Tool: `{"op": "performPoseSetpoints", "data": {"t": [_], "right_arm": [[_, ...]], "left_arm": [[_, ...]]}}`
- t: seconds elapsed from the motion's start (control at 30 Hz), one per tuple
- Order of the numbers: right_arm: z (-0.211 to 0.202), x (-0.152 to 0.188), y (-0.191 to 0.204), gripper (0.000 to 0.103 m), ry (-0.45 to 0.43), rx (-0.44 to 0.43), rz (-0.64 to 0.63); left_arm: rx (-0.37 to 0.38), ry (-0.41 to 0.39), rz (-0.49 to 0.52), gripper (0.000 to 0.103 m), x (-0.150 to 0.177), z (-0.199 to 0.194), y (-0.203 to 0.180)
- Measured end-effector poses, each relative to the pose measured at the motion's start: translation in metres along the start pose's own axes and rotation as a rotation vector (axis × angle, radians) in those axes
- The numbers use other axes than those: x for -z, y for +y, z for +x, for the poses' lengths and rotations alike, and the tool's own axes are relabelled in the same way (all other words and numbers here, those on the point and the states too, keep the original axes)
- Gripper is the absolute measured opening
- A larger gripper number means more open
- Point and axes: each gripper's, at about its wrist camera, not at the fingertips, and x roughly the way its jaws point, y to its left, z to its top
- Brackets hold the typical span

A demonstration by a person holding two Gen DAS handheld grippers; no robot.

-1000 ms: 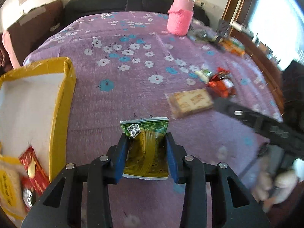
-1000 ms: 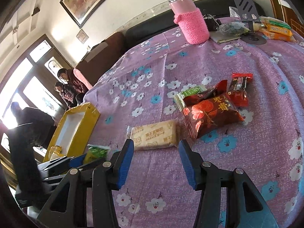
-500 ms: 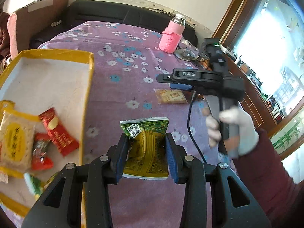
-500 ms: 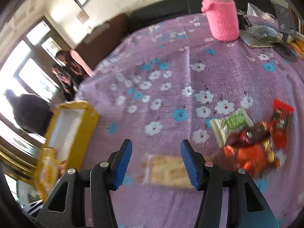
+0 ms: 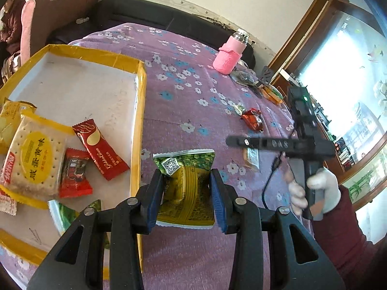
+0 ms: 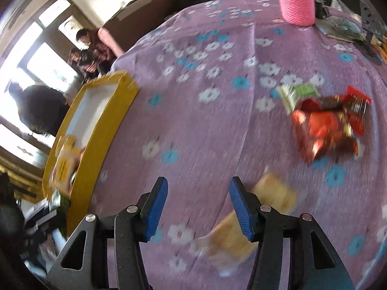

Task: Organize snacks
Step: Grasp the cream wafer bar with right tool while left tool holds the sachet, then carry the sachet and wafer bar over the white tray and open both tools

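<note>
Packet lengthwise between fingers

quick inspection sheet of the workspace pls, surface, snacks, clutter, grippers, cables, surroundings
surface: purple floral tablecloth over the table.
job's things: yellow-rimmed box holds a cracker pack, a long red bar and a small red candy. Loose on the cloth: beige biscuit pack, red snack pile.
clutter: pink-sleeved bottle and dark oddments at the far edge.
grippers: left gripper shut on the green-yellow packet, beside the box rim; right gripper open, empty, above the cloth.
cables: black cable hanging from the right tool.
surroundings: dark sofa, people seated by bright windows.
</note>
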Motion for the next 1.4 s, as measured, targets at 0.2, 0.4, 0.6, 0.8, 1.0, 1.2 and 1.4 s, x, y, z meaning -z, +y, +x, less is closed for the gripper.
{"op": "performPoseSetpoints", "data": {"t": [0.2,0.4,0.6,0.8,1.0,1.2,1.4], "right_arm": [[-0.057,0.032,-0.016,0.061,-0.189,0.093,0.088],[-0.045,0.037,-0.019,0.062,-0.18,0.2,0.117],[-0.028,0.036,-0.001,0.063,-0.183,0.293,0.083],[-0.018,0.04,0.002,0.062,-0.17,0.353,0.078],[-0.018,0.04,-0.007,0.059,-0.177,0.345,0.123],[-0.015,0.039,-0.004,0.04,-0.189,0.404,0.109],[-0.022,0.044,-0.008,0.035,-0.202,0.344,0.118]], "left_arm": [[0.004,-0.016,-0.02,0.036,0.002,-0.007,0.006],[0.018,-0.014,-0.008,0.036,0.008,-0.008,-0.001],[-0.012,-0.041,-0.02,0.036,0.011,-0.023,0.007],[-0.021,-0.042,-0.053,0.036,0.016,-0.026,0.018],[-0.018,-0.042,-0.052,0.036,0.02,-0.028,0.017],[-0.023,-0.045,-0.056,0.036,0.022,-0.03,0.018],[-0.037,-0.053,-0.068,0.036,0.022,-0.034,0.026]]}}
